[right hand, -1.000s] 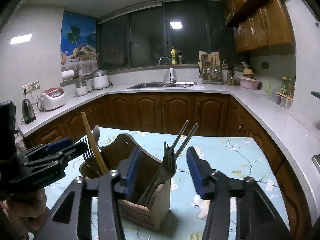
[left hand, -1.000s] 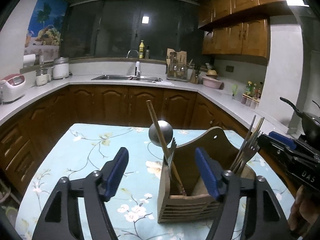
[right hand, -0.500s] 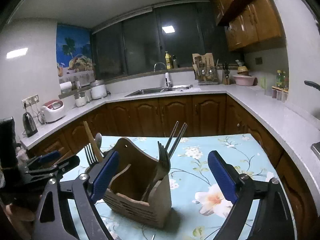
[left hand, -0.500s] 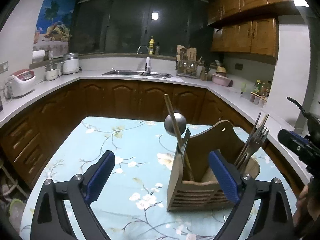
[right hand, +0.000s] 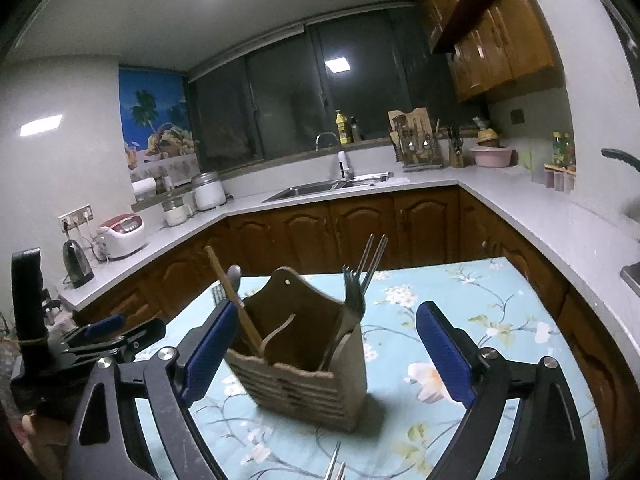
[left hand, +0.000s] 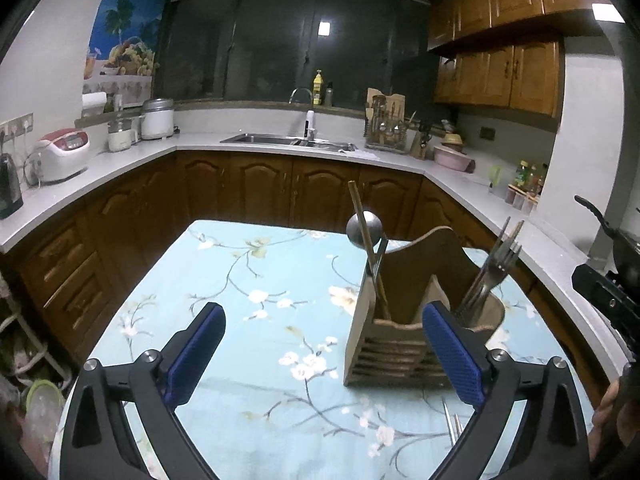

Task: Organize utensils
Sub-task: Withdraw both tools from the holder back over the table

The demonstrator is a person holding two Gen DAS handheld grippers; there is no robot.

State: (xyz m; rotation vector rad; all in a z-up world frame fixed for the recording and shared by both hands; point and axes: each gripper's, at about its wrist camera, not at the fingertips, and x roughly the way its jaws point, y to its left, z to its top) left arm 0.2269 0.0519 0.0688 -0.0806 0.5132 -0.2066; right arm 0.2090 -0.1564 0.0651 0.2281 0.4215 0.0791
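Both tools — left tool (left hand: 324, 356), right tool (right hand: 326, 350) — gape wide, empty, near the wooden caddy (right hand: 304, 344).

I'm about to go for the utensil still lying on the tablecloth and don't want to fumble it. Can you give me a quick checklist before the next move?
1. Left gripper open and holding nothing: ok.
2. Right gripper open and holding nothing: ok.
3. Wooden holder upright on the table: ok.
4. Loose fork in sight, flat on the cloth in front of the holder: ok, though only its end shows at the bottom edge of each view.
5. Room in the holder: forks fill one end, chopstick and spoon the other; middle compartment looks free: ok.
6. Which end of the loose fork points at the grippers: cannot tell.
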